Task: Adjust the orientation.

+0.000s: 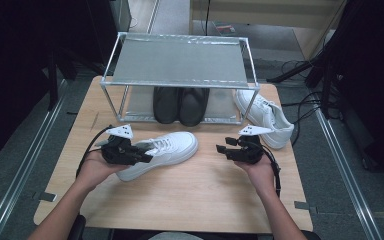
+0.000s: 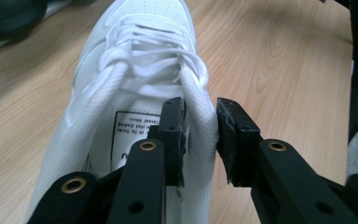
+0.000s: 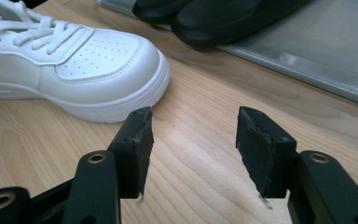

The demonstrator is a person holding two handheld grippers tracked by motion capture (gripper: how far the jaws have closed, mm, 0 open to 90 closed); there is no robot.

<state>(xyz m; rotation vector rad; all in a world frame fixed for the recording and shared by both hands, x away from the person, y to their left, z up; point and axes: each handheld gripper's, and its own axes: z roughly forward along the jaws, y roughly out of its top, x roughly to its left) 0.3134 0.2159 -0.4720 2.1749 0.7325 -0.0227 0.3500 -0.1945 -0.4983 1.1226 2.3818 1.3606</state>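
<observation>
My left tongs (image 2: 200,135) straddle collar wall of white sneaker (image 1: 162,150), pads barely off fabric; sneaker lies on bench (image 1: 205,195) just before shoe rack (image 1: 180,60); my right tongs (image 3: 193,149) gape empty, right of sneaker toe.

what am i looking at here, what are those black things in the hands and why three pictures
A person sits at a wooden table holding a hand-held claw in each hand. The high view looks down from above; the other two pictures come from cameras riding on each claw, looking along its two black jaws.

On the table stand a metal shoe rack with a pair of black shoes on its lower shelf, a white sneaker in front of it, and a second white sneaker beside the rack.

The left claw has one jaw inside the near sneaker's collar and one outside, with a small gap showing. The right claw is open over bare wood, holding nothing.
</observation>
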